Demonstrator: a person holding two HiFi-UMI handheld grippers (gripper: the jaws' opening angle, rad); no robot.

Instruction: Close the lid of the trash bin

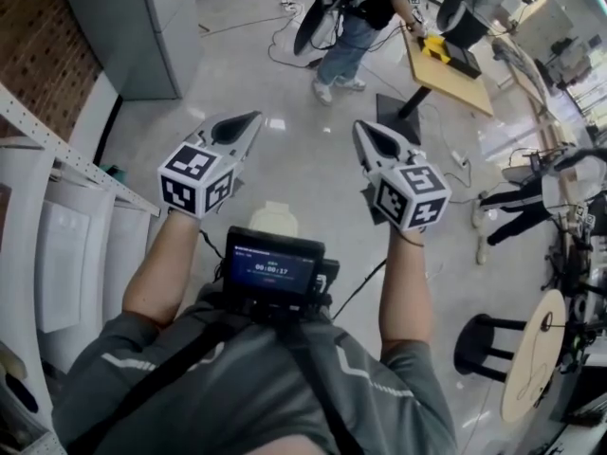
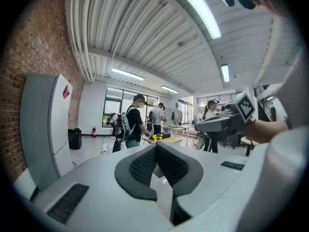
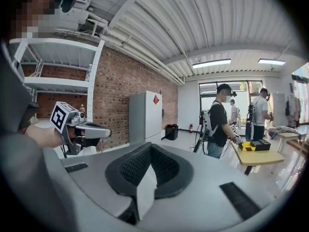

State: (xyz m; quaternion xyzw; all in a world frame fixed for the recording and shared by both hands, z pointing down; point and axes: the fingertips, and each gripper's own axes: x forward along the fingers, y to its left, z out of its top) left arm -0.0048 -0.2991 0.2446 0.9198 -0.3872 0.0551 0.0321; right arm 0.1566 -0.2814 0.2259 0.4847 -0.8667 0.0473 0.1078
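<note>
Both grippers are held up side by side in front of my chest, pointing out across the room. My left gripper point(image 1: 248, 119) is shut with nothing between its jaws, and the ribbed pads point(image 2: 145, 164) meet. My right gripper point(image 1: 365, 129) is shut and empty too, its pads point(image 3: 164, 166) pressed together. Each shows in the other's view: the right gripper point(image 2: 227, 122) and the left gripper point(image 3: 82, 129). A pale rounded thing point(image 1: 273, 218), perhaps the bin's lid, lies on the floor below, between the grippers, partly hidden by a chest-mounted screen point(image 1: 273, 268). A small black bin point(image 2: 75, 138) stands far off by the wall.
A tall grey cabinet point(image 1: 142, 27) stands against the brick wall, with white shelving point(image 1: 57, 150) at my left. A person point(image 1: 356, 27) stands at a wooden table point(image 1: 446, 64) ahead. A black stool point(image 1: 488, 344) and a round wooden tabletop point(image 1: 536, 358) are at right.
</note>
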